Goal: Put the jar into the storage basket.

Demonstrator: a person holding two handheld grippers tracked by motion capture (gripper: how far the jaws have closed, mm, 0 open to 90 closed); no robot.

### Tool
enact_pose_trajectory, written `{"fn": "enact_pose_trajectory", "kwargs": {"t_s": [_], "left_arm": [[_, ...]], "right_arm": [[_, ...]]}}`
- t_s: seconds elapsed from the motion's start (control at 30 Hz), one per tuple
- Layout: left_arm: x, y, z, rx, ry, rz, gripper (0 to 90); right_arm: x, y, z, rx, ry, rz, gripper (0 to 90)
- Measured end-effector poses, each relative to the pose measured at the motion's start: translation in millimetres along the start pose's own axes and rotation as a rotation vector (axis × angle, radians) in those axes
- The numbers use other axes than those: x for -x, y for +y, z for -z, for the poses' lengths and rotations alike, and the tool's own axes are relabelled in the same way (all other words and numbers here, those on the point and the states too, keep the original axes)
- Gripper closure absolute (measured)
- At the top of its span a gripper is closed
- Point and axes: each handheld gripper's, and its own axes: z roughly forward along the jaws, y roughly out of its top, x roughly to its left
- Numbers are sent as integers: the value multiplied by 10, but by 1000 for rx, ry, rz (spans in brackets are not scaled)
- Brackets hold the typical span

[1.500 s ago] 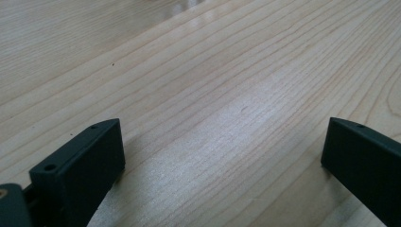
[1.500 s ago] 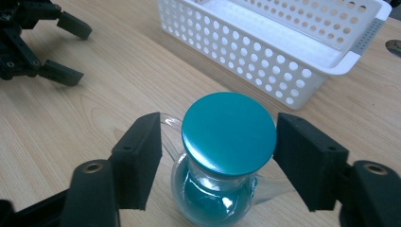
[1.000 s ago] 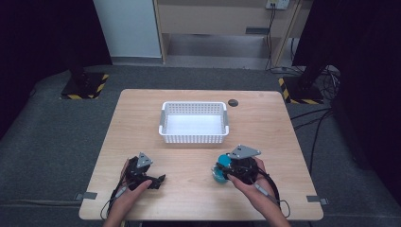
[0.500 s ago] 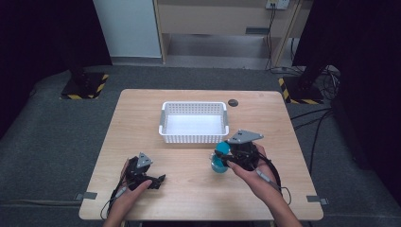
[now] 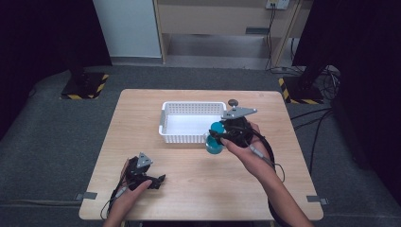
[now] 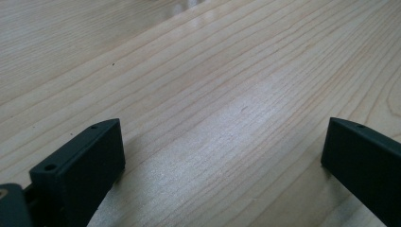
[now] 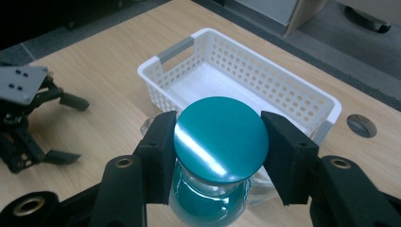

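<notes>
A teal jar with a round teal lid [image 7: 218, 139] [image 5: 216, 137] hangs above the table by the white basket's near right corner. My right gripper [image 7: 218, 151] [image 5: 218, 137] is shut on the lid, one black jaw on each side. The white perforated basket [image 5: 165, 124] [image 7: 302, 94] stands mid-table with nothing in it. My left gripper [image 5: 153, 181] [image 6: 222, 151] rests open on the wood near the front left, with bare table between its jaws; the right gripper view picks up that left gripper [image 7: 66, 127] at its left edge.
A small dark round cap [image 5: 232, 102] [image 7: 361, 125] lies on the table behind the basket's right end. The wooden table [image 5: 293, 142] stands on grey floor, with cables [image 5: 312, 118] trailing off to the right.
My right gripper has lifted the teal jar and carried it forward, from the table's near right up to the basket's near right corner. The left gripper has stayed put.
</notes>
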Motion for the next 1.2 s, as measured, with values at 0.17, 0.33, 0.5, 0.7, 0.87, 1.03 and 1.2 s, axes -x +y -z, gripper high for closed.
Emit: {"fn": "enact_pose_trajectory", "kwargs": {"t_s": [0.17,0.33,0.5,0.7,0.87,1.03,1.2], "left_arm": [[2,0,-2,2,0,3,0],[1,0,-1,2,0,1,0],[0,0,-1,2,1,0,0],[0,1,0,1,0,0,0],[1,1,0,1,0,1,0],[0,2,1,-1,-1,1,0],[0,2,1,-1,0,0,0]], "right_arm": [[99,146,-87,2,-11,-7,484],[217,289,-215,-2,-37,-18,484],[343,422,-331,13,-56,-48,484],[468,498,-507,-12,-82,-67,485],[585,556,-643,-18,-112,-94,485],[659,590,-750,-33,-137,-113,484],[678,617,-865,-48,-146,-116,484]]}}
